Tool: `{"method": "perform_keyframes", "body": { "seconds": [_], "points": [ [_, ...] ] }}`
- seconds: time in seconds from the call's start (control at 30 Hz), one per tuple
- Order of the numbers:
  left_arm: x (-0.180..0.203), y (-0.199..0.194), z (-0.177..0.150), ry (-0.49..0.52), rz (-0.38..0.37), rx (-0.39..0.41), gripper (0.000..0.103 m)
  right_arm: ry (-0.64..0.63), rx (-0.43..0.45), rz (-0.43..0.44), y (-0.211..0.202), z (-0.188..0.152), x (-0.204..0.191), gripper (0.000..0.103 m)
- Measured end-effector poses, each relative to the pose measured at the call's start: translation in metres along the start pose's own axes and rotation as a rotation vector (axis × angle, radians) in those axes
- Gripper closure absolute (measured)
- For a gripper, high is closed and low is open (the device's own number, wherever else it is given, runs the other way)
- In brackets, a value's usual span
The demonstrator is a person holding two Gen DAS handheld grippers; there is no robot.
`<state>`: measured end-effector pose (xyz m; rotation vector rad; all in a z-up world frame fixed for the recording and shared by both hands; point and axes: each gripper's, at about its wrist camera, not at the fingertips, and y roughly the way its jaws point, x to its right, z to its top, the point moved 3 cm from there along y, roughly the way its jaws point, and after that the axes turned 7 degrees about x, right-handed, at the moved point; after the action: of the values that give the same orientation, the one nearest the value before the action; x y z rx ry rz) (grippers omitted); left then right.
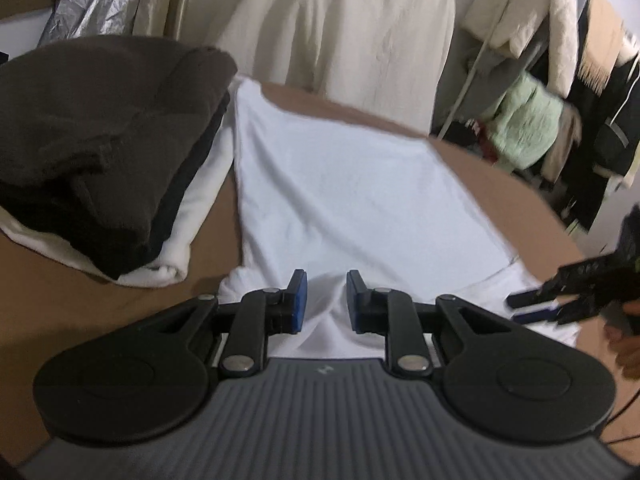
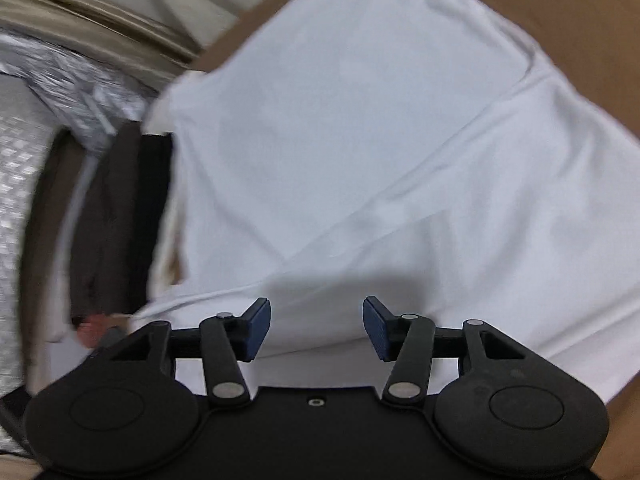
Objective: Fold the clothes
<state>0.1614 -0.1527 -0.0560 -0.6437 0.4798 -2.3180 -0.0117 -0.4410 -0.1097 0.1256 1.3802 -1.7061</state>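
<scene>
A white garment (image 1: 340,184) lies spread flat on the brown table (image 1: 60,300), folded over with a seam line across it (image 2: 360,140). My left gripper (image 1: 327,298) is at its near edge, its blue pads shut on a bunched ridge of the white cloth, and wrinkles run out from the pinch. My right gripper (image 2: 316,328) hovers low over the same garment with its jaws wide apart and nothing between them. It also shows at the right edge of the left wrist view (image 1: 520,308), over the garment's near right corner.
A pile of folded dark brown and white clothes (image 1: 100,140) sits on the table left of the garment (image 2: 116,220). Behind the table stand a cream-covered chair (image 1: 348,28) and a rack of hanging coats (image 1: 540,80). Silver foil sheeting (image 2: 48,92) lies at the far left.
</scene>
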Motion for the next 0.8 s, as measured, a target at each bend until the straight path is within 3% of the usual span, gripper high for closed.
{"method": "perform_keyframes", "body": {
  "seconds": [0.07, 0.17, 0.23, 0.3, 0.37, 0.47, 0.53, 0.73, 0.8],
  "points": [
    [-0.003, 0.005, -0.002, 0.005, 0.032, -0.024, 0.076, -0.110, 0.066, -0.090, -0.003, 0.003, -0.003, 0.046],
    [-0.016, 0.008, -0.004, -0.007, 0.107, -0.062, 0.052, -0.344, 0.149, -0.206, 0.000, 0.002, -0.009, 0.039],
    [-0.031, 0.011, -0.006, -0.012, 0.196, -0.092, 0.052, -0.478, 0.085, -0.160, 0.014, -0.007, -0.009, 0.041],
    [-0.042, 0.011, -0.006, -0.029, 0.228, -0.096, 0.052, -0.623, 0.061, -0.166, 0.024, -0.020, -0.011, 0.059],
    [-0.049, 0.009, -0.004, -0.075, 0.206, -0.091, 0.052, -0.785, 0.092, -0.194, 0.025, -0.032, -0.020, 0.095],
    [-0.050, 0.008, -0.002, -0.144, 0.124, -0.071, 0.052, -0.883, 0.242, -0.098, 0.002, -0.026, -0.045, 0.096],
    [-0.046, 0.009, -0.001, -0.143, 0.092, -0.059, 0.052, -0.950, 0.357, -0.091, -0.019, -0.017, -0.069, 0.096],
    [-0.045, 0.001, 0.004, -0.156, 0.111, -0.009, 0.050, -1.095, 0.777, 0.015, -0.111, -0.003, -0.116, 0.096],
    [-0.050, 0.000, 0.004, -0.197, 0.093, -0.004, 0.050, -1.099, 0.790, 0.061, -0.131, -0.008, -0.103, 0.095]
  ]
}}
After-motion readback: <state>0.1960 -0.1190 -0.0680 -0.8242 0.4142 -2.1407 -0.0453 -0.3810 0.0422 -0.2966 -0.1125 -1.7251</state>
